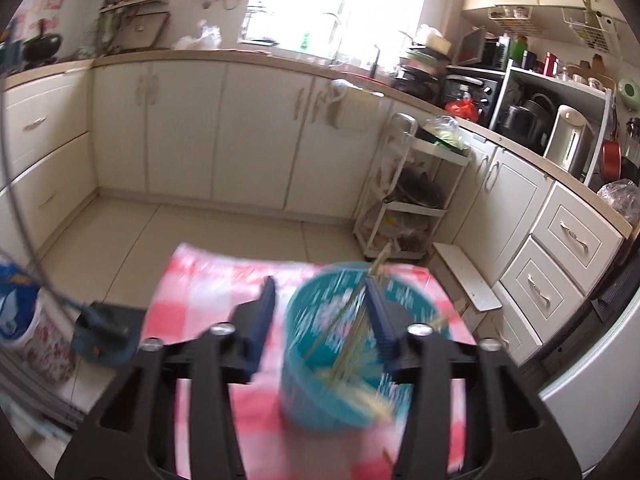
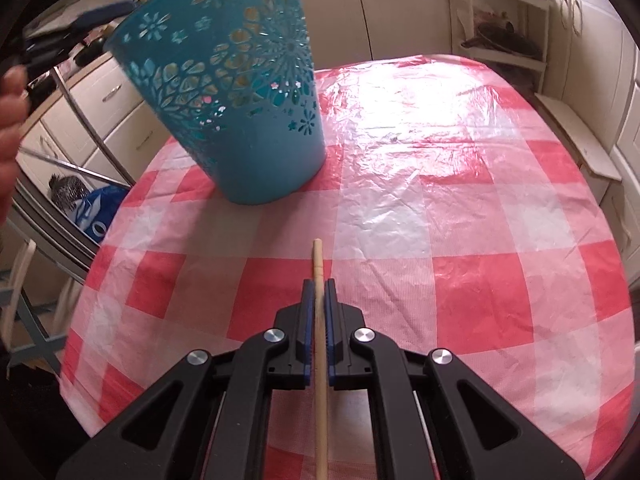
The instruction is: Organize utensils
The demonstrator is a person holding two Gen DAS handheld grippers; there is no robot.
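A teal perforated plastic basket stands tilted on the red-and-white checked tablecloth. In the left wrist view the basket is blurred and holds several wooden chopsticks. My left gripper is open, with its right finger inside the rim and its left finger outside. It also shows in the right wrist view at the basket's upper left. My right gripper is shut on a wooden chopstick, held above the cloth in front of the basket.
Cream kitchen cabinets ring the floor beyond the table. A white shelf trolley stands at the right. A blue-and-white container and a dark blue object sit left of the table. A person's hand shows at the left edge.
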